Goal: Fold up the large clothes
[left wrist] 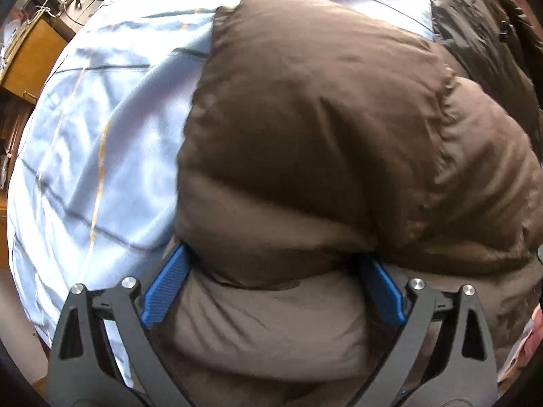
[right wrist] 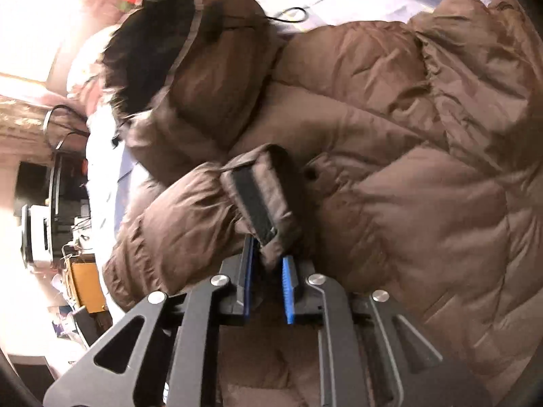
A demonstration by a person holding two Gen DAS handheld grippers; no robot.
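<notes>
A big brown puffer jacket lies on a light blue bedspread. My left gripper is open wide, its blue pads on either side of a thick fold of the jacket that bulges between them. In the right wrist view the jacket fills the frame, with its fur-trimmed hood at the upper left. My right gripper is shut on the sleeve cuff, which has a black strap, and holds the sleeve over the jacket body.
A yellow wooden cabinet stands beside the bed at the upper left. In the right wrist view, cluttered furniture and cables lie beyond the bed's left edge. Pink bedding sits behind the hood.
</notes>
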